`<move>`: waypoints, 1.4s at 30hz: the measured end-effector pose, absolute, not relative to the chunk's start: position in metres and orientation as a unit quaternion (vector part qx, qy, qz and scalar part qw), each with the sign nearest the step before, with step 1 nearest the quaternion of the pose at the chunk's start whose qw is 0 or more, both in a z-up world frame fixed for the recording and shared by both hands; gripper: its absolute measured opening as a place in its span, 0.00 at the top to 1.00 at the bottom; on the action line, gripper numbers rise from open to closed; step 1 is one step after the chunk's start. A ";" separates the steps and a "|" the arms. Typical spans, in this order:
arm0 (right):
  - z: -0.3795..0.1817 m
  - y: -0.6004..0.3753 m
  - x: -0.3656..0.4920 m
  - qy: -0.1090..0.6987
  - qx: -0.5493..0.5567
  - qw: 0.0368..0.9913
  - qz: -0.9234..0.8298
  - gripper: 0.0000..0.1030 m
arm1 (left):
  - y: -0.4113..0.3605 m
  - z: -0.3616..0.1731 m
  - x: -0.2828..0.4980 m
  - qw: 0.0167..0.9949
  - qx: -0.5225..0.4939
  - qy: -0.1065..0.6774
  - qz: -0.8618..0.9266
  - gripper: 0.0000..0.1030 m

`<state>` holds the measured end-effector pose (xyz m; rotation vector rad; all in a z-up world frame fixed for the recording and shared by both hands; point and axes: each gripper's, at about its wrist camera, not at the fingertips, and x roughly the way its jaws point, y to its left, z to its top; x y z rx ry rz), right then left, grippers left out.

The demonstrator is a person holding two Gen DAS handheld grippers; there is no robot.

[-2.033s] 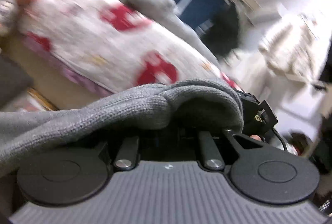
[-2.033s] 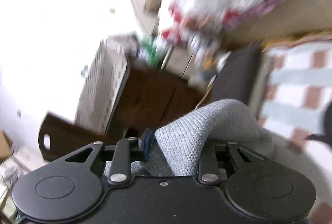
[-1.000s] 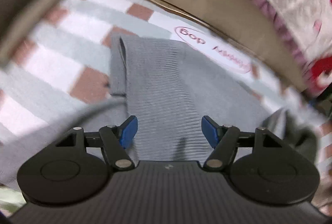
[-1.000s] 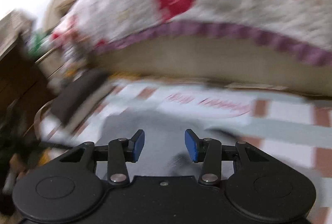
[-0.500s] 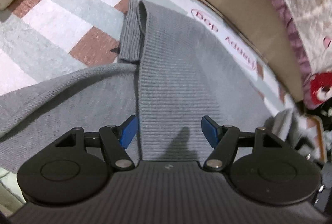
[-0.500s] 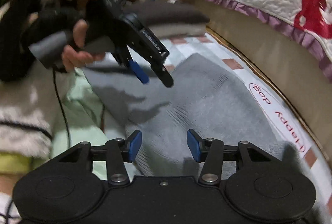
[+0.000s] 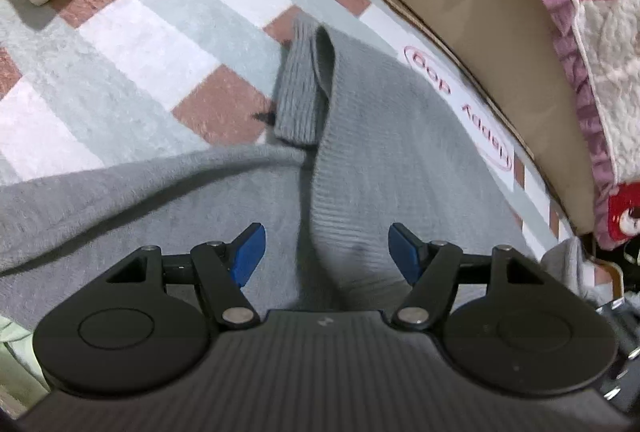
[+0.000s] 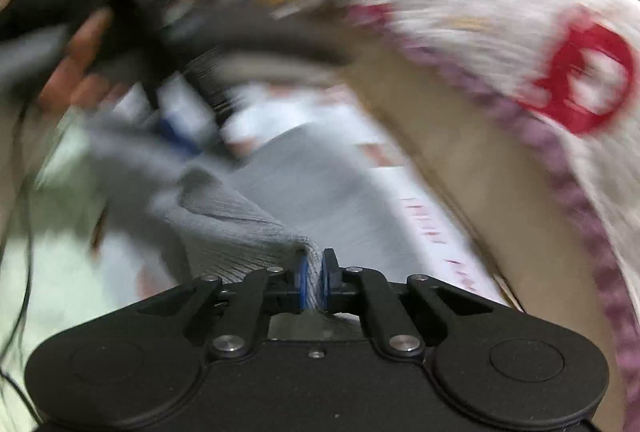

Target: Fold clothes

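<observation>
Your grey sweater [image 7: 384, 136] lies spread on the checked blanket [image 7: 132, 44], just beside the tan bed side [image 7: 472, 4] that runs along the right, with one ribbed cuff [image 7: 300, 92] doubled over at its far edge. Your right gripper [image 8: 314, 282] has its jaws pressed together on a gathered edge of the knit, and the fabric rises from the blanket in a small peak up to the blue pads [image 8: 304, 282]. To do this fold well, I would lift that edge only enough to clear the layer below, carry it straight across the body of the sweater, and lay it down flat so no ridge is trapped beneath. Your left gripper [image 7: 326, 252] hangs over the middle of the sweater with its jaws spread and nothing between them; it looks well placed to pin the fold line or take a matching edge. It points steeply down at the cloth. The right gripper tips down more gently, towards the bed, and its view is heavily blurred, so beyond the pinch I can make out only your left hand [image 8: 76, 68], dimly, at the far left.
</observation>
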<state>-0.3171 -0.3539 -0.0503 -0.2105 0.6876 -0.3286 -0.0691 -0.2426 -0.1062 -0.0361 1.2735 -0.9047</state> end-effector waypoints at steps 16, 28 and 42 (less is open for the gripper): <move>-0.046 -0.584 -0.441 0.241 0.243 0.840 -0.421 0.91 | -0.264 -0.106 -0.078 0.700 0.000 0.555 -0.450 0.33; -0.067 -0.538 -0.380 0.289 0.311 0.893 -0.148 0.43 | -0.301 -0.074 -0.133 0.757 0.189 0.381 -0.496 0.16; -0.123 -0.553 -0.350 0.411 0.324 0.828 -0.204 0.30 | -0.344 -0.140 -0.037 0.729 0.218 0.458 -0.460 0.21</move>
